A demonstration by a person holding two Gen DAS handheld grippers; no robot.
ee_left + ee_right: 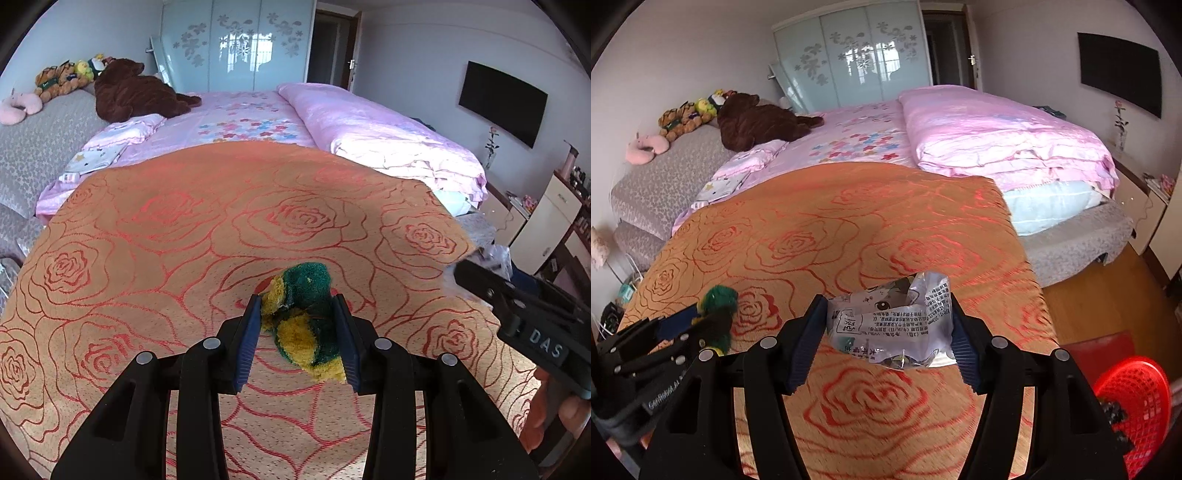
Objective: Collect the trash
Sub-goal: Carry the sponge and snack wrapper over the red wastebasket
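Trash in hand above orange rose-patterned bedspread [184, 221]: left gripper [300, 325] pinches crumpled green-yellow scouring sponge [303, 314], right gripper [889, 332] pinches crinkled silver printed wrapper [890, 328]; pickup looks done, next carry right to red mesh plastic basket [1137, 398].

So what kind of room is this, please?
A home bedroom, most likely. A bed with a folded pink quilt fills the middle, stuffed toys sit along its head, and a wardrobe with frosted sliding doors stands behind. A wall-mounted TV fits that too.
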